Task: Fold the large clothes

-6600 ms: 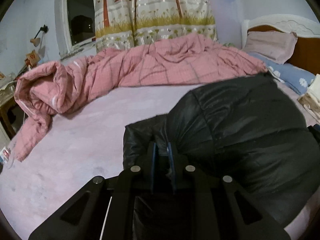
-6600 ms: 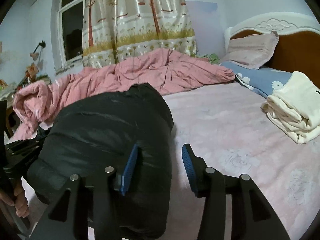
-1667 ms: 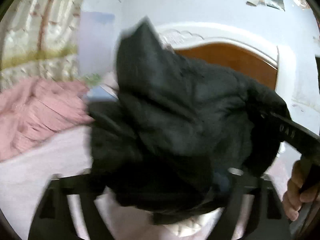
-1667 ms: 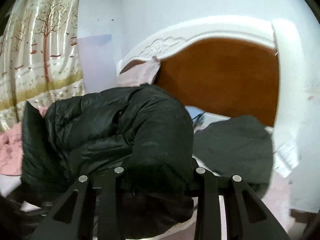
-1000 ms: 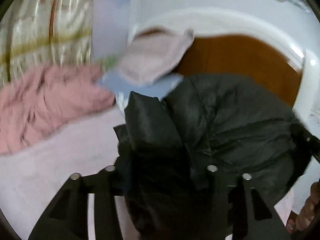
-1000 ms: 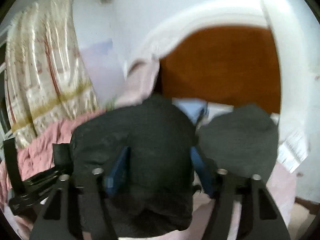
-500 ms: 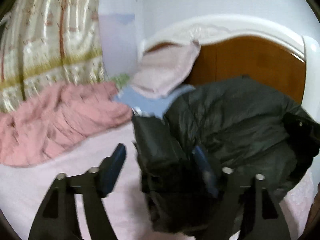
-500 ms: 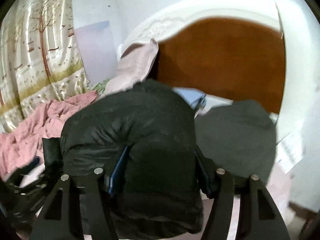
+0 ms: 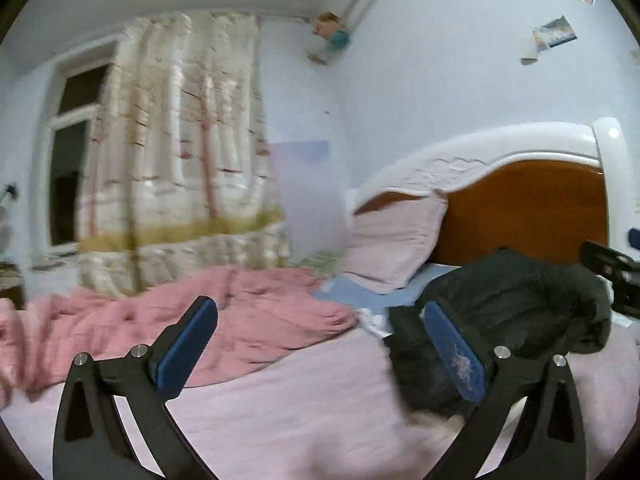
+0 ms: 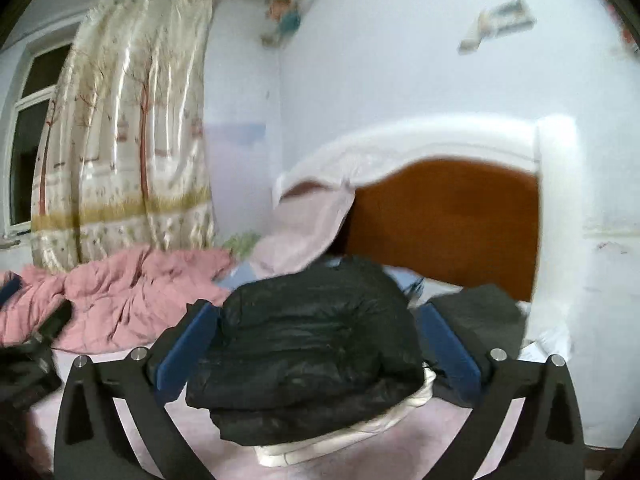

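I have both claws released. The left claw (image 9: 320, 350) stands wide, its jaws having just been opening, with only bedsheet between them; the black puffer jacket (image 9: 516, 304) lies beyond its right-hand finger. The right claw (image 10: 318, 350) has likewise just spread, and the jacket (image 10: 312, 344) sits in the gap ahead, but the pads look clear of it. The jacket rests as a folded bundle on a cream folded garment (image 10: 360, 428) near the headboard (image 10: 444, 216), beside a dark grey folded piece (image 10: 476, 316). I judge this garment finished and stacked. I see no other unfolded clothing on the bed (image 9: 280, 404); the pink quilt (image 9: 200, 320) lies rumpled at the far side.
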`<state>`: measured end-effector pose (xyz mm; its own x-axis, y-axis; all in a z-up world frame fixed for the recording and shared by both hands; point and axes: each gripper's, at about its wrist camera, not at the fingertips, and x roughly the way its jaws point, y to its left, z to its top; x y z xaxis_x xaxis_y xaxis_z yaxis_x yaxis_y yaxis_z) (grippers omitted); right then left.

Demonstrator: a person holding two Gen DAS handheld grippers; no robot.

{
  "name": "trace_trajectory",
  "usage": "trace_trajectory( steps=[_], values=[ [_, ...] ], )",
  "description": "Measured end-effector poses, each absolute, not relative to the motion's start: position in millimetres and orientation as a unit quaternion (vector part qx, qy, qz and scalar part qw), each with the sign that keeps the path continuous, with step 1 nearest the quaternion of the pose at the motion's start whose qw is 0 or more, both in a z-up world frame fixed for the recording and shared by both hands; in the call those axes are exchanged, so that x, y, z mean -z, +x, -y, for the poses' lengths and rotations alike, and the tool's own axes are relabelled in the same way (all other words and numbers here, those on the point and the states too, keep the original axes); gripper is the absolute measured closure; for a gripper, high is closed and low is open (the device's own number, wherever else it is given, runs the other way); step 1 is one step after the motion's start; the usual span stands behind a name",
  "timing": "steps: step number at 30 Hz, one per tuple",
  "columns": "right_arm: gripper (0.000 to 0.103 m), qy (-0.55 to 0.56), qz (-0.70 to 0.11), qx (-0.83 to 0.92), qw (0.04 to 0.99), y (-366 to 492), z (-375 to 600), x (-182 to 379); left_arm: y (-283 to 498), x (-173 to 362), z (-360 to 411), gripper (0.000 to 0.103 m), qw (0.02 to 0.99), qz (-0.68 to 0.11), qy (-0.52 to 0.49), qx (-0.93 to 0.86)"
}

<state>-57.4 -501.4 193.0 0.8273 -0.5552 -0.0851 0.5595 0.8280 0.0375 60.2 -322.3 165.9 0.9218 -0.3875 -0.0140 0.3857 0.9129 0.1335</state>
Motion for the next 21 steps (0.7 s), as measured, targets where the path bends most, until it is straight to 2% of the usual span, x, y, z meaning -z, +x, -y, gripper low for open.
trace_trajectory(
  steps=[4, 8, 12, 21],
  values=[
    [0.0, -0.008, -0.051, 0.25, 0.967, -79, 453, -171, 27, -156, 272, 0.0, 0.981, 0.006, 0.047, 0.188],
    [0.0, 0.049, -0.082, 0.195, 0.976, -107, 426, -145, -6, -147, 231, 0.0, 0.985, 0.011, 0.039, 0.171],
    [0.0, 0.041, -0.091, 0.189, 0.977, -126, 398, -125, -26, -133, 196, 0.0, 0.986, -0.004, 0.016, 0.167],
    [0.0, 0.072, -0.117, 0.168, 0.976, -124, 357, -80, -29, -66, 144, 0.0, 0.989, -0.048, 0.016, 0.137]
  ],
)
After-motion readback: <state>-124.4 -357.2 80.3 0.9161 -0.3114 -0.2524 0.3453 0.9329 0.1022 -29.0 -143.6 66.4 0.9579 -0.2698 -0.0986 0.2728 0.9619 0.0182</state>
